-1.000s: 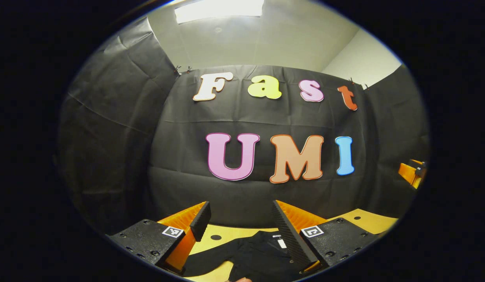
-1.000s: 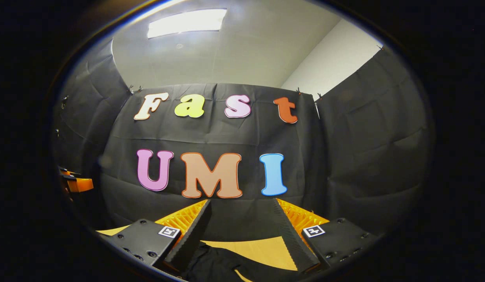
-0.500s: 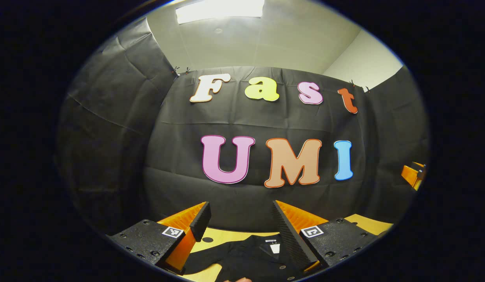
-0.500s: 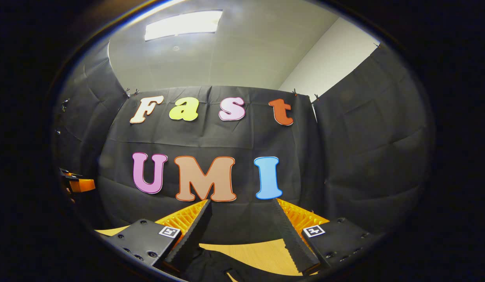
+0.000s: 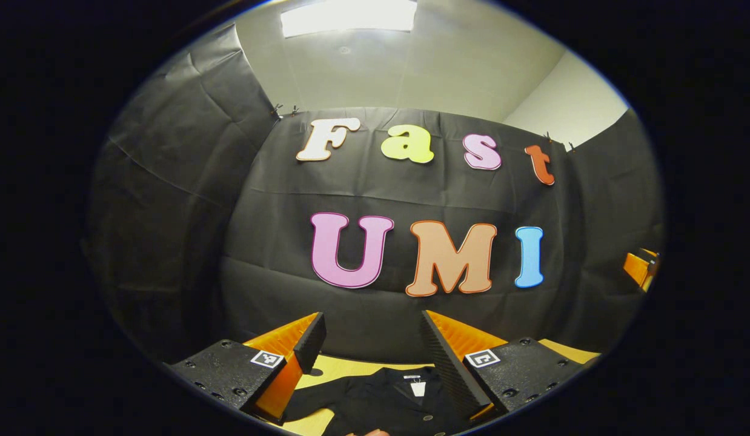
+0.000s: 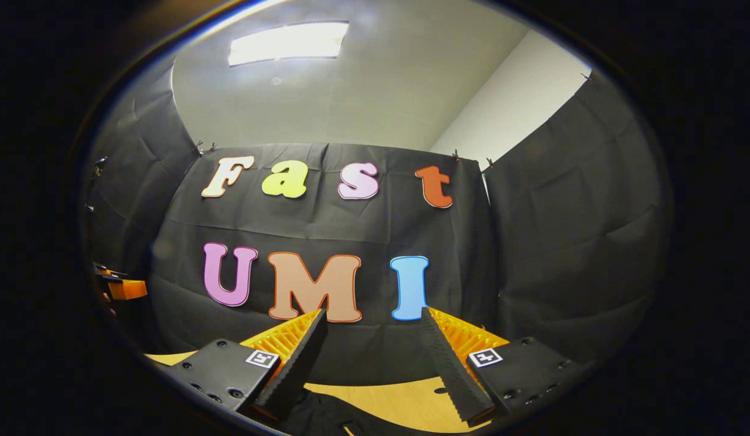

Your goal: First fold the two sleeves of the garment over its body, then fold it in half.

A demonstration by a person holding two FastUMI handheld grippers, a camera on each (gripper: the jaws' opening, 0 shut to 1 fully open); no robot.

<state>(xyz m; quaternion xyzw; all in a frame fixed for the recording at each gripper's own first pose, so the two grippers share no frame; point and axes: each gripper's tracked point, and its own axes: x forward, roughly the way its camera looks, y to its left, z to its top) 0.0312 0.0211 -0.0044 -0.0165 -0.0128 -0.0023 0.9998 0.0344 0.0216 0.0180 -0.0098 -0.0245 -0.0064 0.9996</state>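
Left gripper view: a black garment is seen lying flat on a wooden table, collar and neck tag toward the booth wall, low between the fingers of the left gripper. The jaws are spread wide and nothing is held between them. One sleeve is extended across the tabletop toward the left finger. The other gripper is visible at the right edge. Right gripper view: dark cloth of the garment is seen beneath the right gripper, whose jaws are likewise held wide, gripping nothing. No containers are shown.
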